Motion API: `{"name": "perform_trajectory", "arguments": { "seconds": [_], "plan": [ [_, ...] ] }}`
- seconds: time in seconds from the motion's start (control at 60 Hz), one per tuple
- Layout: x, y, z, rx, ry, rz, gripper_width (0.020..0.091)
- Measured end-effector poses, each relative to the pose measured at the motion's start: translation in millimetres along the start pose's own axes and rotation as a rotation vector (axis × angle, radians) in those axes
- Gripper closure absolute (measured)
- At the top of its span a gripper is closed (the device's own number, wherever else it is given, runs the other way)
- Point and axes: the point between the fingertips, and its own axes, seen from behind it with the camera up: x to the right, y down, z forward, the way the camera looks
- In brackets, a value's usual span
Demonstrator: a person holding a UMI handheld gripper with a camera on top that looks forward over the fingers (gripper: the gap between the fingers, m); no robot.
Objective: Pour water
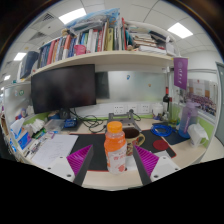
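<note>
Gripper [113, 160] is held level, aimed straight across the desk [110, 178] toward the back wall; no hand or arm is seen. Fingers are spread apart, purple pads [80, 160] facing inward. The bottle [116, 148] is standing upright on the desk between the fingers, gaps visible on both sides, so nothing is clamped.

Largest to smallest:
- Shelf [100, 58] is mounted across the wall, loaded with upright books [85, 42]; spine text is too small to be read.
- Monitor [63, 88] is placed under the shelf, left of centre, screen dark.
- Purple banner [181, 72] is hung right of the shelf; print on it is not legible.
- Papers [52, 150] are laid flat on the desk left of the fingers.
- Bottle: orange cap, orange contents, pale label band around the middle; label writing cannot be made out. Its base is partly cut off by the finger line.
- Dark mug [134, 138] is set just behind and right of the bottle, partly hidden by it.
- Dark bottle [166, 103] is standing well beyond, near the wall on the right.

Clutter around the blue tray [170, 131] and along the desk's left edge is too small to be identified. Cables behind the monitor are only partly made out.
</note>
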Motion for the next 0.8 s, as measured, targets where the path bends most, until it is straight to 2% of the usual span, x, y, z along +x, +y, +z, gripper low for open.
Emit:
{"name": "perform_trajectory", "arguments": {
  "seconds": [0.167, 0.367, 0.433, 0.517, 0.55, 0.583, 0.683, 0.8],
  "plan": [
    [7.6, 18.0, 55.5, 0.03, 0.046, -0.039, 0.0288],
    [5.5, 27.5, 93.0, 0.068, 0.032, -0.057, 0.0287],
    [9.3, 34.9, 103.7, 0.063, 0.049, -0.068, 0.0312],
    [10.5, 36.9, 111.5, 0.074, 0.066, -0.092, 0.0444],
    [8.6, 33.8, 112.2, 0.091, 0.068, -0.103, 0.0529],
    [2.4, 34.6, 113.4, 0.093, 0.047, -0.108, 0.053],
    [-3.7, 34.4, 115.5, 0.103, 0.022, -0.106, 0.0613],
    [-8.8, 32.3, 118.1, 0.121, -0.01, -0.06, 0.067]
  ]
}}
